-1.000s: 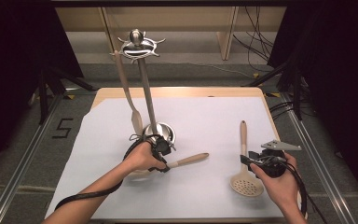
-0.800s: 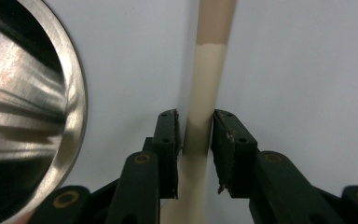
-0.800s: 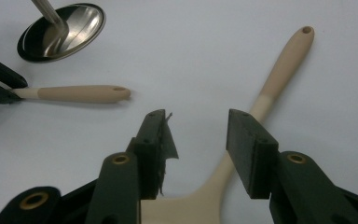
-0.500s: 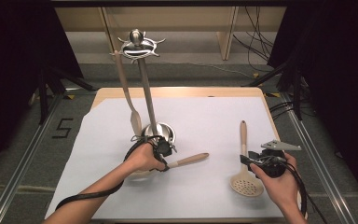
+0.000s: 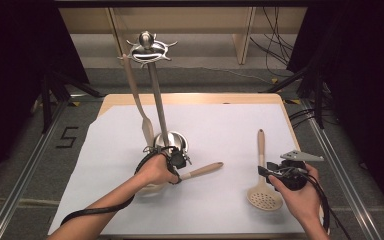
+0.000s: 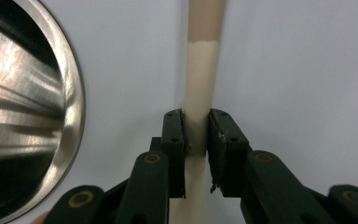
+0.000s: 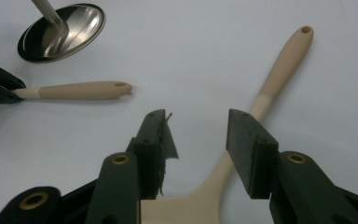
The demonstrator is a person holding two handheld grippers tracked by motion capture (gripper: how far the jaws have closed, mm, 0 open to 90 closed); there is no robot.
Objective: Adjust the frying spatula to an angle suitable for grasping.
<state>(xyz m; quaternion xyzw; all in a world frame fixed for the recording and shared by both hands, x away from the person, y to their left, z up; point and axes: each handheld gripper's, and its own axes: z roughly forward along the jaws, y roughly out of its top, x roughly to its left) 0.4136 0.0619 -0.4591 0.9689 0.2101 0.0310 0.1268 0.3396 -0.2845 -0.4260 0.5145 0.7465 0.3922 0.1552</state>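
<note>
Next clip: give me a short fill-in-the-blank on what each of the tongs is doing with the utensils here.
1. The left tongs have just been closing and now clamp a utensil handle beside the stand's shiny ____ base.
2. The right tongs stand ____ above the slotted spatula.
3. One utensil hangs from the ____.

Missing words: metal; open; stand

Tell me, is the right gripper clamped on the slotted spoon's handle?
No, in the right gripper view the right gripper has its jaws apart above the slotted spoon, whose handle lies untouched on the white sheet.
</note>
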